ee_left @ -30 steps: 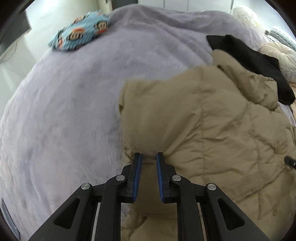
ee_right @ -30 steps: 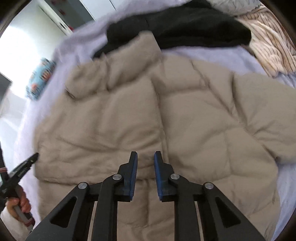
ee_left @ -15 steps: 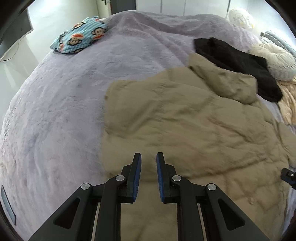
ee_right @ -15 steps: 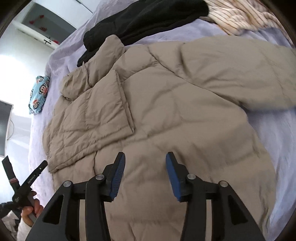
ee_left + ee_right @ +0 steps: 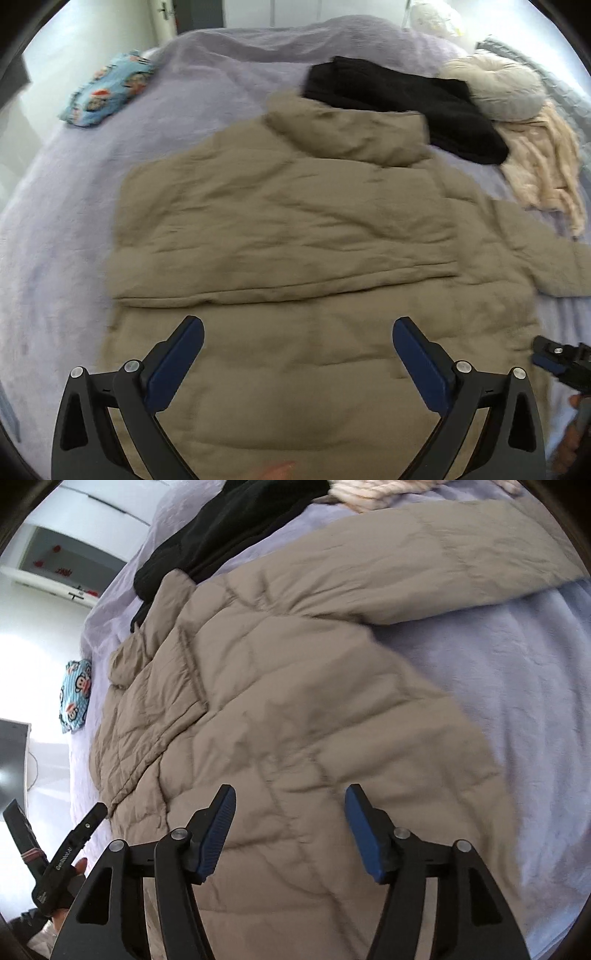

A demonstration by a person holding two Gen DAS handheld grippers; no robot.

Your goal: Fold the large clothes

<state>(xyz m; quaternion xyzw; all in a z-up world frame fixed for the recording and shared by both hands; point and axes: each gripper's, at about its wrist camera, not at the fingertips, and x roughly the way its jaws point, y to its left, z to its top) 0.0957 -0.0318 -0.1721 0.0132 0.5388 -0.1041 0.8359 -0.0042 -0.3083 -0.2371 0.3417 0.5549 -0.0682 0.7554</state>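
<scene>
both tongs opening, empty, above puffy tan jacket (image 5: 295, 229), one side folded in

No lettering can be read; the left tool (image 5: 70, 853) bears small white print (perhaps a brand).

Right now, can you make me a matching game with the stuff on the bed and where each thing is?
Things:
1. puffy tan quilted coat
2. black knitted garment
3. blue cartoon-monkey cushion
4. round cream pillow

Places, as the left wrist view shows them:
A. far left edge of the fuzzy lilac blanket
B. spread flat in the middle, one sleeve folded across it
C. far right corner, beside the black garment
D. behind the coat's hood, partly under it

Pairs: 1-B, 2-D, 3-A, 4-C
</scene>
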